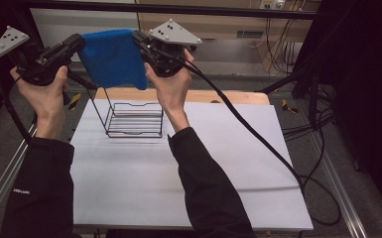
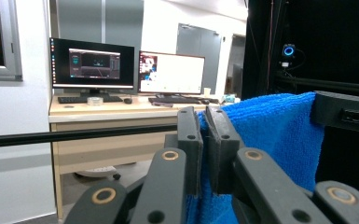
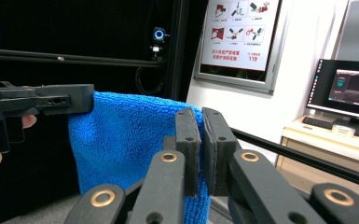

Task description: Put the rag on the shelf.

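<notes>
Both grippers are doing the same job right now: your left gripper [image 1: 81, 43] has its jaws pressed together on one top corner of the blue towel [image 1: 113, 57], and your right gripper [image 1: 140, 39] pinches the opposite top corner. In the left gripper view the two black jaws stand nearly closed with blue terry cloth [image 2: 270, 135] caught between them, and the right gripper view shows the same, the cloth [image 3: 121, 144] trapped in the narrow slit and draping away toward the other tool.

You hold the towel up in the air, spread flat between your two hands, its top edge roughly level and the rest hanging freely. It hangs above and a little behind the black wire rack [image 1: 133, 119], which stands on the white table [image 1: 218, 163] below your hands. The towel's bottom edge appears clear of the rack, not touching it.

So the pick-up and the spreading look finished: the cloth is off the table and open. What seems left, judging by the rack directly underneath, is bringing the towel down and draping it over the wire frame, then letting both corners go. None of that lowering has begun; the rack is bare.
</notes>
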Demonstrator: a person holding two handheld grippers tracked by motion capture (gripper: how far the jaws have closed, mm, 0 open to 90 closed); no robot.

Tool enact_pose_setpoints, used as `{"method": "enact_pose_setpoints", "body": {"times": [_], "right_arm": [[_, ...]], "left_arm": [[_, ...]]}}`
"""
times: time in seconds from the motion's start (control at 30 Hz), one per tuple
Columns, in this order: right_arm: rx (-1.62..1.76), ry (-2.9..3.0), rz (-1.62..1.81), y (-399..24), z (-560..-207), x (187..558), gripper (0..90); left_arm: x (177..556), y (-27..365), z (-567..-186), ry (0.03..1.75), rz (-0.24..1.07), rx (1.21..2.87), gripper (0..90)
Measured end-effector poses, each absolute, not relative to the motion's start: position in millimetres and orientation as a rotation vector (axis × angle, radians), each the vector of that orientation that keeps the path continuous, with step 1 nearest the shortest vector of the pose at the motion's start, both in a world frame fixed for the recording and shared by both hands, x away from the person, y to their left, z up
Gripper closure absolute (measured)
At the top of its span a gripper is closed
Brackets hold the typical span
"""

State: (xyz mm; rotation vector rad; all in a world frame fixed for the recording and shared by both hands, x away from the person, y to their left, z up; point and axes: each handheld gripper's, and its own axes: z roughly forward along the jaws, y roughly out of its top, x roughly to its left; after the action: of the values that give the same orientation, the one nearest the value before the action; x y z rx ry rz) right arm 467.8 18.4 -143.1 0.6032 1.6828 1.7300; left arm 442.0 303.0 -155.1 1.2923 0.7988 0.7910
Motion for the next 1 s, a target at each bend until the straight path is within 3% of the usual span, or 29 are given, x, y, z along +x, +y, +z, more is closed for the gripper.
{"method": "enact_pose_setpoints", "body": {"times": [0.57,1.0], "right_arm": [[0.646,1.707,1.695,31.8,-147.2,510.8,86.5],[0.633,1.734,1.601,32.8,-155.8,523.8,86.5]], "left_arm": [[478.0,307.8,-158.2,0.833,0.837,1.277,84.9],[497.1,304.9,-172.1,0.839,0.831,1.299,85.0]]}}
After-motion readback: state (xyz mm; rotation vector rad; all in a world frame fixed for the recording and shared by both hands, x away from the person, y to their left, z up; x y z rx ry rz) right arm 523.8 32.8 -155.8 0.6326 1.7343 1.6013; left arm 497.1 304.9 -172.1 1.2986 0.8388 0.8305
